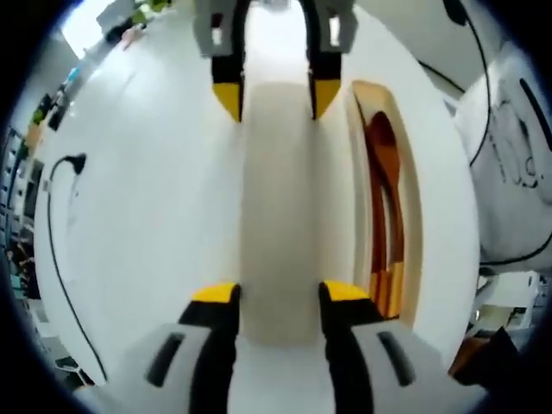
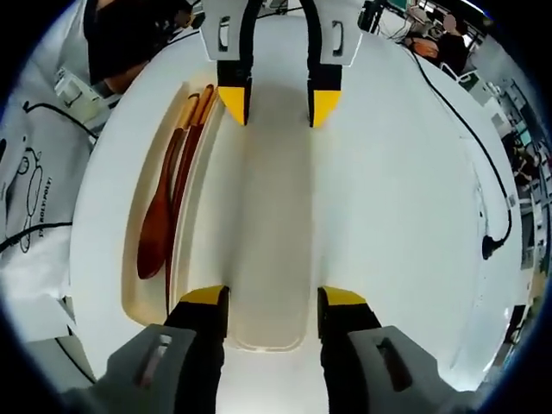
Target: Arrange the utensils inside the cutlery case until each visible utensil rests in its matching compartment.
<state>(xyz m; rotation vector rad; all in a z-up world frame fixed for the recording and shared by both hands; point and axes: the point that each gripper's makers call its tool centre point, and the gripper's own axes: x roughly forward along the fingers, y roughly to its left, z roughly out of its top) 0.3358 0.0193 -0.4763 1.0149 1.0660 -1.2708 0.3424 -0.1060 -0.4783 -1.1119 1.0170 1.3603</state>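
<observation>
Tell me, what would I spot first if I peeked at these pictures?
The yellow-tipped tongs: in the right gripper view, the right tongs at the bottom face the left tongs at the top, each straddling an end of the long pale lid on the white table. Next, the reddish-brown wooden utensils lying in the open cream cutlery case beside that lid.
</observation>
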